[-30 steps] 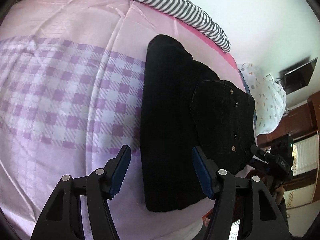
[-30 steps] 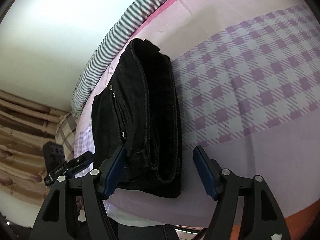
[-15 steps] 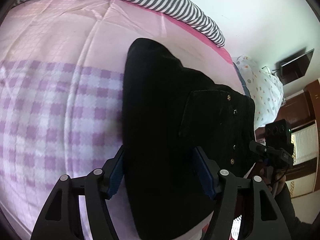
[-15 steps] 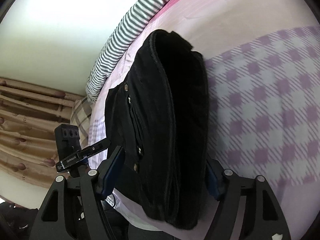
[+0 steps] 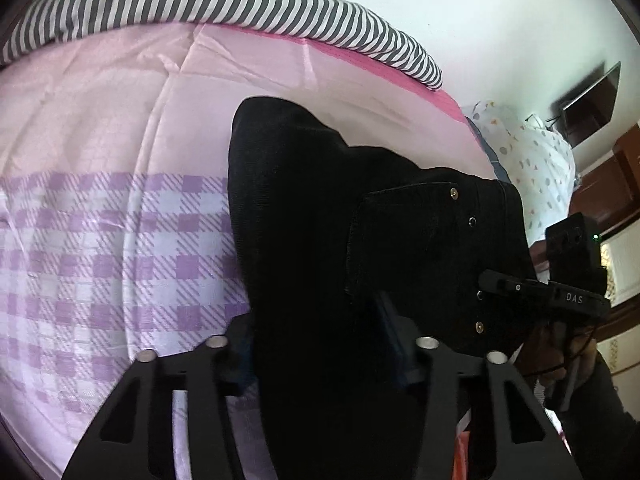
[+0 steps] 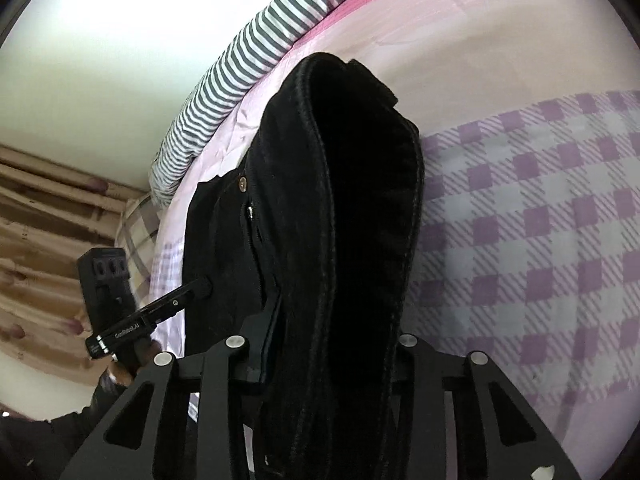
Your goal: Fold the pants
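Two hand-held grippers (image 5: 316, 354) (image 6: 334, 344) just closed, pinching folded black pants (image 5: 320, 216), bed (image 5: 100, 128).

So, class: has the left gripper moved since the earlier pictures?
Yes. The left gripper has advanced toward the striped pillow, over the near end of the black pants; its fingers, just closing, now pinch them.
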### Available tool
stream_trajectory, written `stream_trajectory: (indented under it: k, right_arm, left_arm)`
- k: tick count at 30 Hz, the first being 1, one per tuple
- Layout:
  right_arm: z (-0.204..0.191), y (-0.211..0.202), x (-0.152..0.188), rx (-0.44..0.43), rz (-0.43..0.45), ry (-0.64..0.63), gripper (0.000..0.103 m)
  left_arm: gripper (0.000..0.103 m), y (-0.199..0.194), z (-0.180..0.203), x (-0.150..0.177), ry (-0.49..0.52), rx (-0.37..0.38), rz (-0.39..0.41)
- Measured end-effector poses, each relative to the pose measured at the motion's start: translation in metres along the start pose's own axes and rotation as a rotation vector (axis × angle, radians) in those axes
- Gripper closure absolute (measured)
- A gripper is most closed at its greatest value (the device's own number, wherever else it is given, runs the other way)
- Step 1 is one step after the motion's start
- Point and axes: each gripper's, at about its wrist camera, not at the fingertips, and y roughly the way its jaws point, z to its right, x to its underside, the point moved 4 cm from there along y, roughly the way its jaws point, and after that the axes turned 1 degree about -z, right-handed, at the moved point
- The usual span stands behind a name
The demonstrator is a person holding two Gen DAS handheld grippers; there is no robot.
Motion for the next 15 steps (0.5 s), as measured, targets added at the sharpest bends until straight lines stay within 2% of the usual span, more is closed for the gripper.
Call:
stream_trajectory:
  k: [1, 3, 6, 15]
  right_arm:
    - [-0.004, -0.002, 0.002, 0.007, 0.015, -0.001, 0.073]
    - [-0.010, -0.007, 0.005, 0.003, 0.038, 0.022, 0.074]
    - [-0.021, -0.013, 0.008, 0.007, 0.061, 0.034, 0.076]
    - [-0.080, -0.020, 0.003, -0.040, 0.095, -0.015, 0.076]
  left_arm:
    - [0.069, -0.003, 0.002, -0.001, 0.011, -0.004, 0.010]
    - [0.077, -0.007, 0.004, -0.002, 0.021, -0.013, 0.021]
    - [0.082, -0.016, 0.005, -0.003, 0.009, -0.006, 0.039]
    - [0.085, -0.064, -0.003, -0.015, 0.021, -0.024, 0.112]
